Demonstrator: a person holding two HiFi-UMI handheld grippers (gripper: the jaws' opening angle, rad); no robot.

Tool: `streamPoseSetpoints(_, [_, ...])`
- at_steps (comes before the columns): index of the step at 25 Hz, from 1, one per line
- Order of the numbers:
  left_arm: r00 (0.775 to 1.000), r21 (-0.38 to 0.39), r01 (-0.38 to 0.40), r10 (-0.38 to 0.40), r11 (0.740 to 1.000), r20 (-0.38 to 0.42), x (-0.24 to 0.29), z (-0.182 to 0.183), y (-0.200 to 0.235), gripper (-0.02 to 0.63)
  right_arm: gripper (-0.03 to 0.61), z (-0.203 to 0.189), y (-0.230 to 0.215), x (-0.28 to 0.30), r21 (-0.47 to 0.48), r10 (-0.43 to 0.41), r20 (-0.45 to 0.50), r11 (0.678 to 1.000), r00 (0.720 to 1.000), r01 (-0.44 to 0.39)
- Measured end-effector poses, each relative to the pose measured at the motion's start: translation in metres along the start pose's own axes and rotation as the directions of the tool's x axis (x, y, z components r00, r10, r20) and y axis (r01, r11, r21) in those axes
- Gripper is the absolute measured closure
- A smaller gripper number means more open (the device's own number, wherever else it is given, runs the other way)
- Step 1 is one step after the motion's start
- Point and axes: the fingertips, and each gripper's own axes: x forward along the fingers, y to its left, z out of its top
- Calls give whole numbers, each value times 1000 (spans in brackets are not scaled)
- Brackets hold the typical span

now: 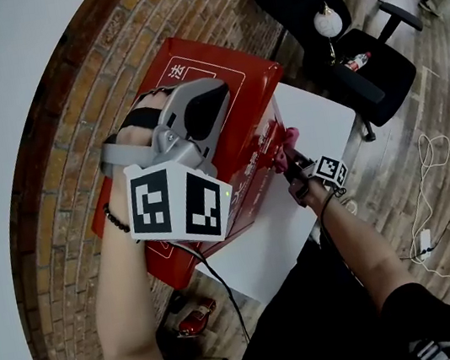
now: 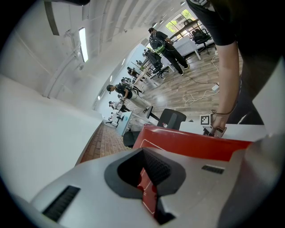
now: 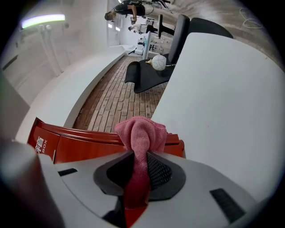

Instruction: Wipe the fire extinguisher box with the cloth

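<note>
While the left tongs (image 1: 210, 100) sit closed on its top panel, the red fire extinguisher box (image 1: 227, 63) looks mid-wipe along the side facing the white worktop (image 1: 317, 117). The box lies between the brick wall (image 1: 59, 160) and that worktop, with its long side against the worktop. I cannot tell what carries it.

Right tongs (image 1: 291, 155): clamped on a pink cloth (image 1: 281, 144). 1 bunched fold pokes out ahead of the tips and a tail hangs back between the jaws. The cloth is at the box's upper rim near the far corner, touching it or just short of it.

Left tongs: jaws together and empty, with only red panel showing through the notch. My guess is they are steadying the box.

Next move, as I read it: press the cloth to the rim and draw it along. For the top panel, the left tongs would have to lift clear.

Pose: the left forearm reaches forward with its tongs tipped down onto the panel. The right arm is stretched out with its tongs close to level.
</note>
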Motion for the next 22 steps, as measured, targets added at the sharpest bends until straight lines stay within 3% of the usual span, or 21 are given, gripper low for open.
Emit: streamPoseSetpoints(22, [1000, -2, -1, 1, 1000, -1, 0, -1, 0, 588, 491, -13, -53, 3, -54, -133, -21, 990, 991, 131])
